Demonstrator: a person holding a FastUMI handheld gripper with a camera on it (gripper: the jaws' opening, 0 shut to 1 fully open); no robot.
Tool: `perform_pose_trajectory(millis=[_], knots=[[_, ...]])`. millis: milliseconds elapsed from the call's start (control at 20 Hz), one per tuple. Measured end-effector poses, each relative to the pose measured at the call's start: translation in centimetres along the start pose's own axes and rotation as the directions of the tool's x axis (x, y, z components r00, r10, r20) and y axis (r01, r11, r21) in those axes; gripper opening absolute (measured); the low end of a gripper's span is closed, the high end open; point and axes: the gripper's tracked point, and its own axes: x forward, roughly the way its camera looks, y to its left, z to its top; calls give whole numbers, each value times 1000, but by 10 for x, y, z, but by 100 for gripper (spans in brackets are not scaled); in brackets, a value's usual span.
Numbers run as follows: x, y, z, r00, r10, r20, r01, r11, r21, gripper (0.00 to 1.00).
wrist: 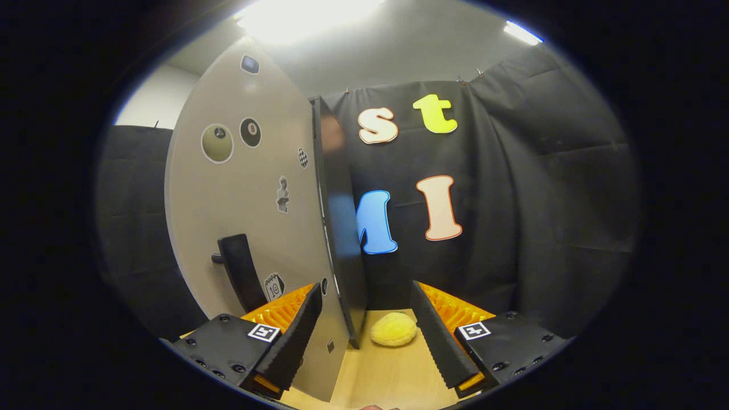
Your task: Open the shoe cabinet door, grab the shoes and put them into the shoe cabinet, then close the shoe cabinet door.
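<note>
your hand-held gripper (367, 341) sits with its fingers spread wide apart, clamped on nothing. the free edge of the shoe cabinet door (250, 193) stands upright in the gap between them, nearer the left finger (287, 347); whether that finger touches the door face you cannot tell from here. the right finger (444, 341) stands well apart from the door.

the door's pale face carries small stickers: a black pool ball (250, 132) with a figure 8 on it at about 11 o'clock from the fingers, a larger olive ball (217, 143) just at its 9 o'clock, a small checkered one (303, 158), a grey bust (282, 195) lower down, and a calendar page (274, 286) reading 10 right above the left finger. the other small stickers are too tiny to read. a dark door handle (239, 273) juts from the face at the 9 o'clock side of the calendar sticker. each finger mount carries a square black-and-white marker (263, 332).

the yellow shoe (393, 329), a soft fuzzy slipper shape, lies on the light wooden table (387, 376) between the fingers and just ahead of them, at 12 o'clock, near the door's lower edge and closer to the right finger.
</note>
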Motion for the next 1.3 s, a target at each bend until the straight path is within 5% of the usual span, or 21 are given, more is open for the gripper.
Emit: perform_pose_trajectory(millis=[750,1300], knots=[[-2,86,-1,992,-125,-4,125,990,-65,96],[52,224,-17,998,-61,-27,62,998,19,96]])
